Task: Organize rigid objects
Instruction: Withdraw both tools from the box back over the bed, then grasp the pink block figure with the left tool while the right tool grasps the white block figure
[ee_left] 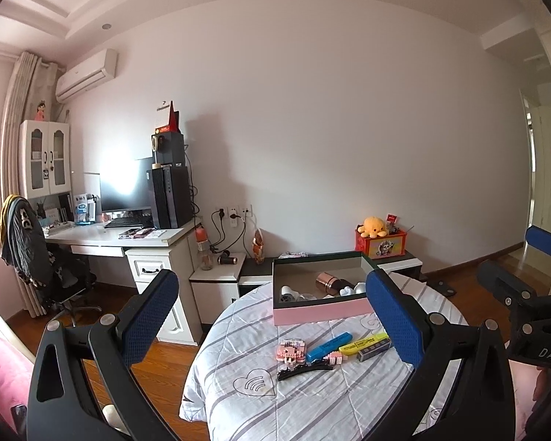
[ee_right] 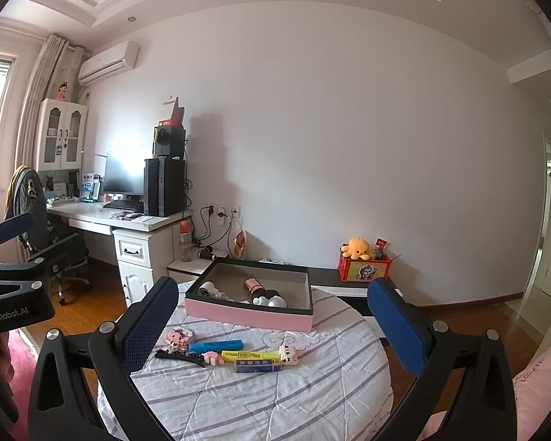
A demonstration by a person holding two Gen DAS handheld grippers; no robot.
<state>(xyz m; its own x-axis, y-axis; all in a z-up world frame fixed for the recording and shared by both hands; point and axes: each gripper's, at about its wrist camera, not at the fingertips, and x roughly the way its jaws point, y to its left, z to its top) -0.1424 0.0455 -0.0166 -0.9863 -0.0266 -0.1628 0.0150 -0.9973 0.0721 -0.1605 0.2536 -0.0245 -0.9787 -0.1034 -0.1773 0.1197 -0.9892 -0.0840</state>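
Starting at the left: the left gripper (ee_left: 275, 316) is hovering above the round table (ee_left: 312, 404) with its quilted striped cover, jaws spread wide and gripping nothing. Between its blue pads, the small items are lying in a loose cluster on the cover. Leftmost is sitting a pink block figure (ee_left: 291, 350), and just in front of it a black hair clip (ee_left: 305, 370) is stretching across. Next a blue highlighter (ee_left: 328, 346) is lying at a slant, then a yellow highlighter (ee_left: 363, 343), with a dark blue little box (ee_left: 374, 351) just beside it. Behind them all, the pink box (ee_left: 323, 310) is sitting open, already holding a copper-coloured cylinder (ee_left: 328, 281) and some white pieces too small to make out.

Over to the right: the right gripper (ee_right: 273, 321) is also hanging over the table, jaws wide apart and empty. From its view a small white block figure (ee_right: 289, 354) is showing at the right end of the row, touching the yellow highlighter. Far right, on a low cabinet, a yellow plush octopus (ee_right: 357, 247) is perching on a red box (ee_right: 363, 271).
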